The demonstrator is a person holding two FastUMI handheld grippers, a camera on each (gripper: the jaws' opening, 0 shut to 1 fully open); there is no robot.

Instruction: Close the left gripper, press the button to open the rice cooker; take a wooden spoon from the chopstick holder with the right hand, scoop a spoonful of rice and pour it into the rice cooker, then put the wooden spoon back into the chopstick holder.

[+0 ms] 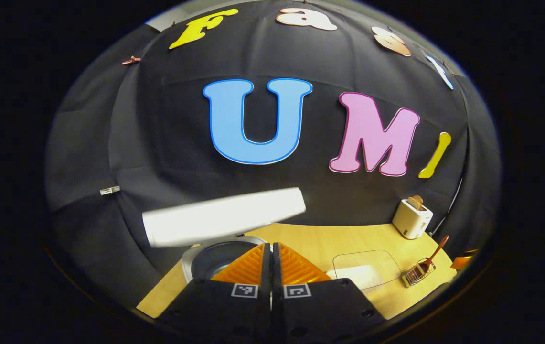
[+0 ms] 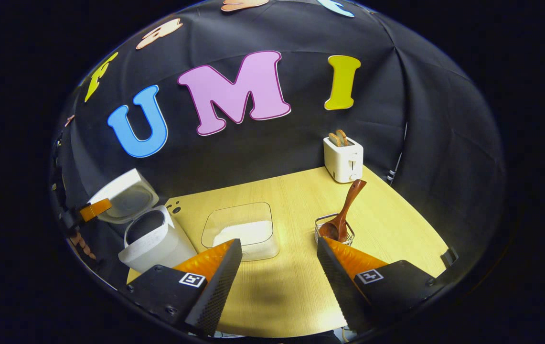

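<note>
1. Wooden table point(image 2: 396, 224) bears the rice cooker point(image 2: 155, 241), lid up, beside the clenched left gripper point(image 1: 271, 253).
2. Right gripper point(image 2: 279, 260), released, should reach ahead and pinch the wooden spoon point(image 2: 344, 210) handle squarely, above the chopstick holder point(image 2: 334, 234).

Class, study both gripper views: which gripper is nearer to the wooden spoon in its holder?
Right. The right gripper hangs open just short of the wooden spoon, which stands beyond one of its fingers. The left gripper, shut, sits at the open rice cooker, with the spoon well off to its side.
</note>
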